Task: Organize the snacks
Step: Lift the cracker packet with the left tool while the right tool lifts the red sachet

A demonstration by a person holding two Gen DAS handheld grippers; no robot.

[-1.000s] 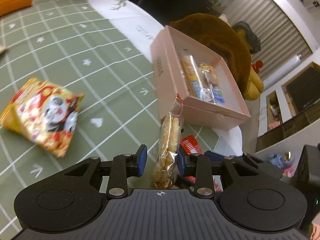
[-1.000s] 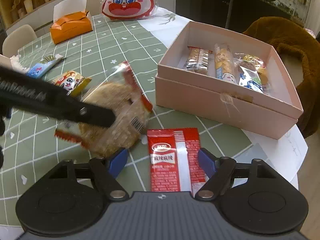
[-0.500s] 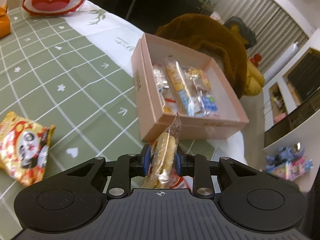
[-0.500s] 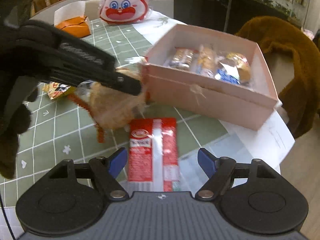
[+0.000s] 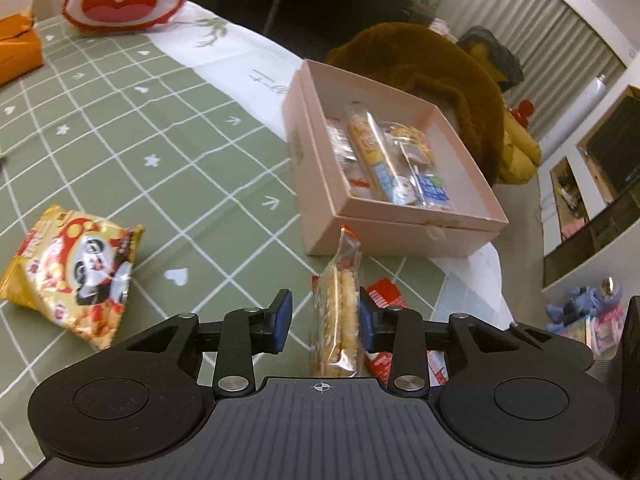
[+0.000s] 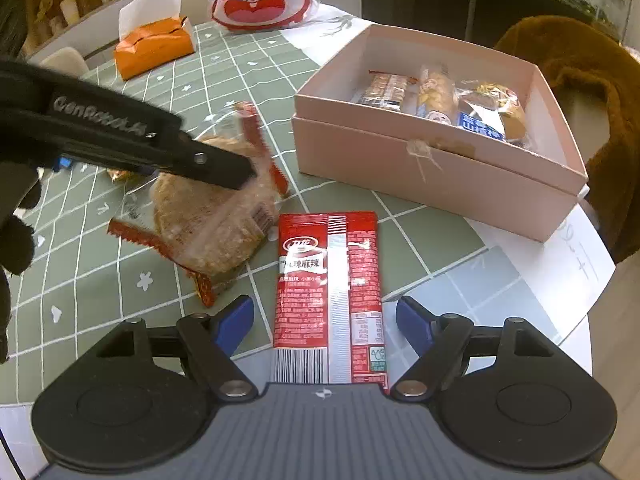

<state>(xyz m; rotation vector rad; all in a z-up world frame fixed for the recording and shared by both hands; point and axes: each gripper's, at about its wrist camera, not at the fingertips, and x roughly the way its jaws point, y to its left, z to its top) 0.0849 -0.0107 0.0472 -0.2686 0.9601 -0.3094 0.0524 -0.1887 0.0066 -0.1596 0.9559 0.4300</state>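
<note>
Left gripper [image 5: 322, 322] tilted downward, opening around cracker packet [image 5: 338, 312]

Each gripper was matte black plastic: a ribbed dark-grey deck with a small crosshair mark at its centre, flanked by two round housings with recessed discs. The left gripper [image 5: 322, 322] and right gripper [image 6: 325, 320] both had angular black linkage arms pinned with silver screws, ending in blue pads [image 6: 234, 322]. White lettering ran along the left gripper's black side. A black glove [image 6: 16, 216] covered the hand behind it.
</note>
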